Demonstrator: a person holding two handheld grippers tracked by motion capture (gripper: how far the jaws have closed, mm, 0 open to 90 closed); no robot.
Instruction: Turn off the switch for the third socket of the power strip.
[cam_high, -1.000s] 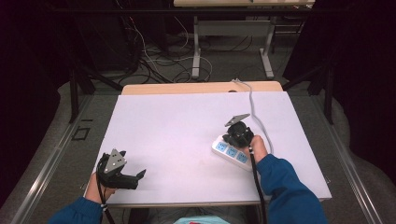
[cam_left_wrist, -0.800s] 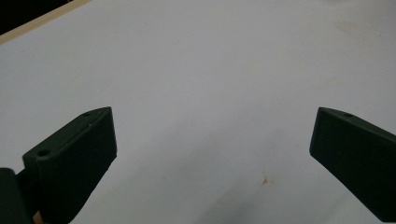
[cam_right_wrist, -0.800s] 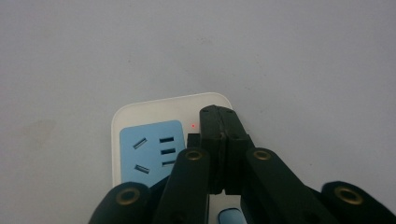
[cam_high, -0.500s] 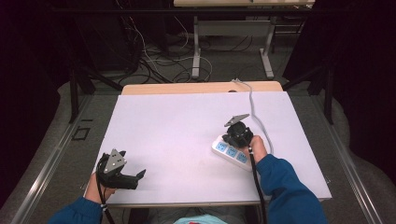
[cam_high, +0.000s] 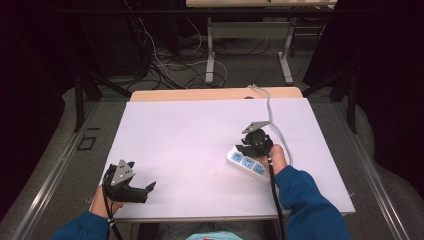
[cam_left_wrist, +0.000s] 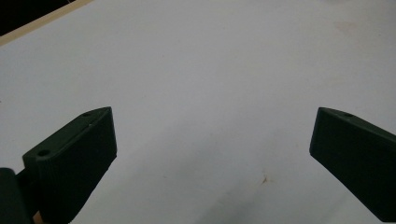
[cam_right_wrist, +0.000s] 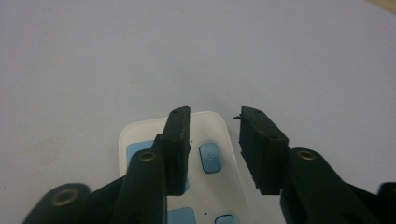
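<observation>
White power strip (cam_high: 246, 164) at four o'clock on the table (cam_high: 190, 140), under the narrowly parted right gripper (cam_high: 243, 146); left gripper (cam_high: 148, 187) spread wide near the seven o'clock edge, open surface between.

A white-topped table (cam_high: 190, 145) bears a white power strip (cam_high: 246, 163) near its right side.

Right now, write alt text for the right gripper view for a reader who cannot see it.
Two black jaws of the right gripper stand slightly apart just above the end of a white power strip with pale blue sockets and a blue button. The strip lies on a plain white table.
</observation>
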